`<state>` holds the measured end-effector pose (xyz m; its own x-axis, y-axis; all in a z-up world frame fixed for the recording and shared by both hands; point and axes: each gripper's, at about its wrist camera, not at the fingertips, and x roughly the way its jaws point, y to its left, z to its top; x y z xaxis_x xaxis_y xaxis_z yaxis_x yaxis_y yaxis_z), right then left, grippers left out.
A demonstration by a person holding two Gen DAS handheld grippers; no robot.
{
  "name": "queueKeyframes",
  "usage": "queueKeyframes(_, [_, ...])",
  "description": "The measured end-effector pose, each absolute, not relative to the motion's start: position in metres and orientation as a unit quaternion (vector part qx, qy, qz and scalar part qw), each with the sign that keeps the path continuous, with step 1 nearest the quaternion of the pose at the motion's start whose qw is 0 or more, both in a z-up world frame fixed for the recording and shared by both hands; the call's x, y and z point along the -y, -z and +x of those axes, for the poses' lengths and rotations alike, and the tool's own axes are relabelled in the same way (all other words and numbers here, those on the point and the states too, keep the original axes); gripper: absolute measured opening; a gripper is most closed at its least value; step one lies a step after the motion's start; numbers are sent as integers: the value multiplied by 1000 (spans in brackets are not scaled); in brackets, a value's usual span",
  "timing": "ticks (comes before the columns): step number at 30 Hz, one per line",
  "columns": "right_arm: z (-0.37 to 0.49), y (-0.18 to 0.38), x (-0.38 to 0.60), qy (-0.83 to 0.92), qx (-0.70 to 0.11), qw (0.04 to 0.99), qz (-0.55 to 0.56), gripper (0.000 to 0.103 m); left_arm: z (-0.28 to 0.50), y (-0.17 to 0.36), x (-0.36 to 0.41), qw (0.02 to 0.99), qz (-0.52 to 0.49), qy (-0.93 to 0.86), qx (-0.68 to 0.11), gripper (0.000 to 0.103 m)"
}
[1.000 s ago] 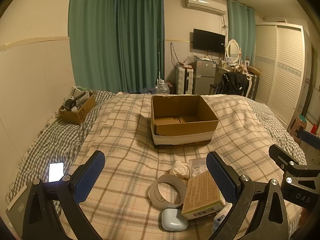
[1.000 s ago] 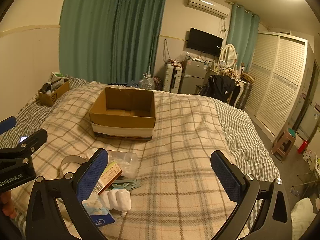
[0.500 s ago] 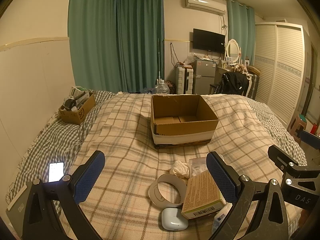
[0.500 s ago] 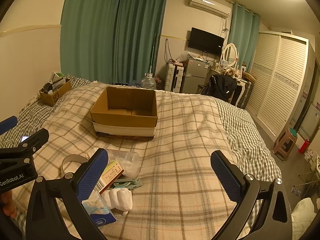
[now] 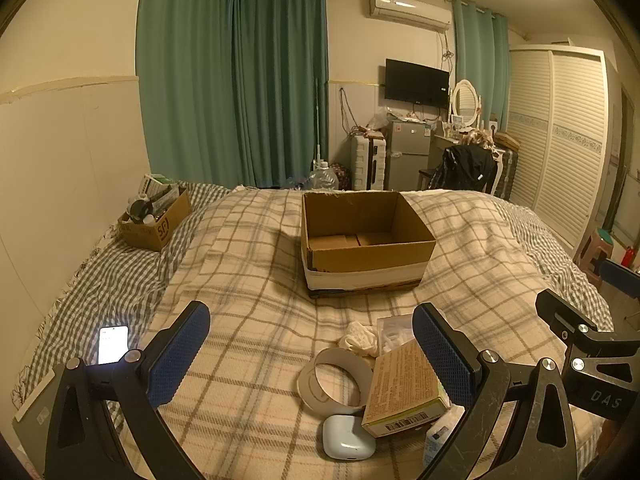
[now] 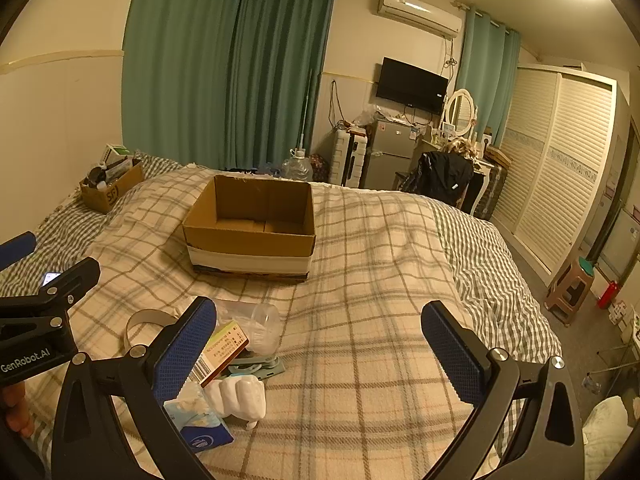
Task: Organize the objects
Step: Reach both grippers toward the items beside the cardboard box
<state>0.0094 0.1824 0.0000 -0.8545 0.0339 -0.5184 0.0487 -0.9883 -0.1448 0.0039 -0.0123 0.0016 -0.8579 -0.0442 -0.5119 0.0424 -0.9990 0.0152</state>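
An open, empty cardboard box (image 5: 362,242) (image 6: 252,228) stands mid-bed on the plaid blanket. In front of it lies a small pile: a tape ring (image 5: 334,380), a white earbud case (image 5: 347,438), a flat yellow-brown carton (image 5: 402,390) (image 6: 224,350), a clear plastic container (image 6: 260,326), a white fist-shaped object (image 6: 240,396), a tissue pack (image 6: 198,420) and a white crumpled cloth (image 5: 360,338). My left gripper (image 5: 310,354) is open and empty above the pile's left side. My right gripper (image 6: 320,350) is open and empty to the pile's right.
A smaller box (image 5: 156,220) full of items sits at the bed's far left. A lit phone (image 5: 113,344) lies near the left edge. Beyond the bed are a fridge (image 5: 408,154), chair, water jug and wardrobe (image 5: 560,140). A stool (image 6: 572,288) stands right.
Almost nothing. The right wrist view has shifted slightly, so the box sits a little further right in it. Both grippers stay open and the objects have not moved.
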Motion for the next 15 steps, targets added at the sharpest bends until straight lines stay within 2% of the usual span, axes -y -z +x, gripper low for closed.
queueKeyframes(15, [26,-6,-184,961,-84,20,263,103,13,7,9,18,281,959,22,103])
